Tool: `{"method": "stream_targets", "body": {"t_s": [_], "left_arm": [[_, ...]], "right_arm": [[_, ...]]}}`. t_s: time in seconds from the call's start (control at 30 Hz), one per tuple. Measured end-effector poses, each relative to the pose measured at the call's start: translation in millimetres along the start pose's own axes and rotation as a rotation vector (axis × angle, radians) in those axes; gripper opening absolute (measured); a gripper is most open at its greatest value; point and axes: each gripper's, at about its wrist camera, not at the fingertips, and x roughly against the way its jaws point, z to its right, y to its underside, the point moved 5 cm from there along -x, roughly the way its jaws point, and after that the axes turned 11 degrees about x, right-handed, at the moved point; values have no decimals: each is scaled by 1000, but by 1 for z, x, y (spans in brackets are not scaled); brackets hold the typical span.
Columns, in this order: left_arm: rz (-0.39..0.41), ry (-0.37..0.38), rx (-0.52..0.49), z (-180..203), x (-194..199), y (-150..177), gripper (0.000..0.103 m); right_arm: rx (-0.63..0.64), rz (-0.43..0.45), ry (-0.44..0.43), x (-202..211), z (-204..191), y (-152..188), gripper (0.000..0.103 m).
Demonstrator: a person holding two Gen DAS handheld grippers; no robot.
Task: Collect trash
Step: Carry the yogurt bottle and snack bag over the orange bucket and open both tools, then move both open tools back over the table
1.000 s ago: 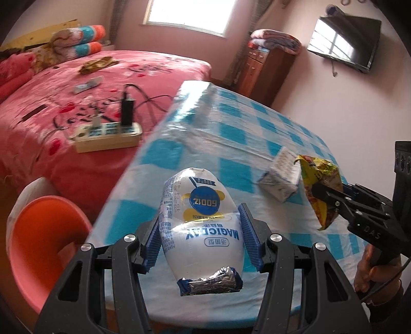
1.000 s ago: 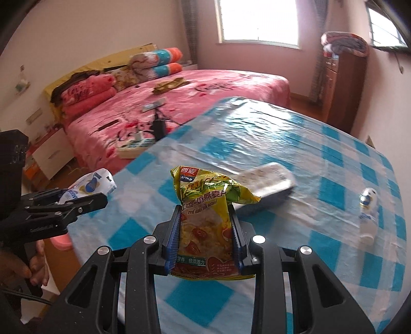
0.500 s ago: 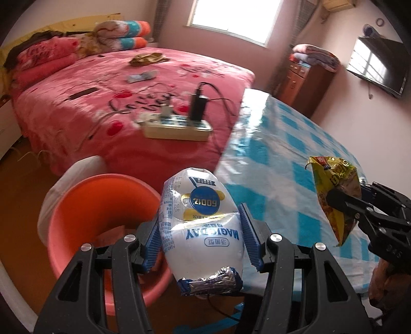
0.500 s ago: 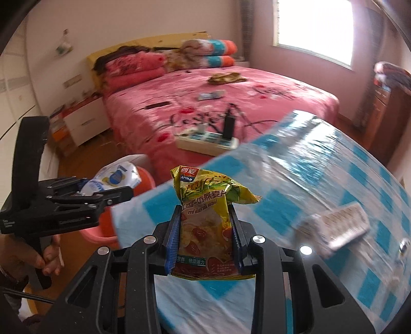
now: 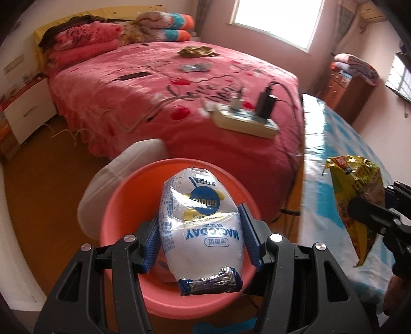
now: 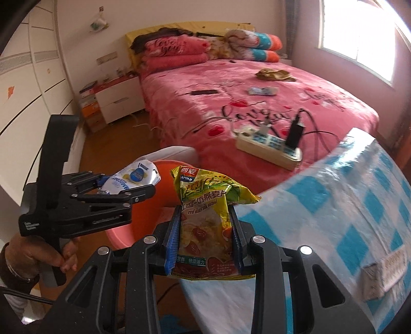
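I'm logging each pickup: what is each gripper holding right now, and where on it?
The left gripper clamps a white milk pouch across its lower half. The right gripper clamps a yellow oatmeal packet by its sides, low down.

Bright daylight from window (image 5: 277, 20), overexposed; motion blur; fisheye-dark corners.
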Motion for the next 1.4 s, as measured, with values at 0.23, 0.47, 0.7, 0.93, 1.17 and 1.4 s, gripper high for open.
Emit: {"method": "stream_targets", "body": {"t_s": [0.23, 0.47, 0.7, 0.93, 1.17, 1.4], "left_arm": [[-3, -76, 19, -30, -17, -5, 57], [-18, -124, 45, -48, -27, -5, 57], [-25, -176, 71, -59, -34, -7, 80], [7, -151, 61, -42, -21, -15, 85], [43, -108, 6, -9, -7, -22, 88], [63, -78, -47, 22, 4, -24, 88]], "right_arm": [[27, -35, -59, -29, -18, -10, 35], [52, -62, -104, -51, -36, -18, 36], [23, -48, -121, -57, -36, -22, 73], [-7, -9, -48, -33, -19, -17, 88], [-33, 23, 27, -6, -1, -6, 89], [-53, 59, 86, 21, 15, 3, 89]]}}
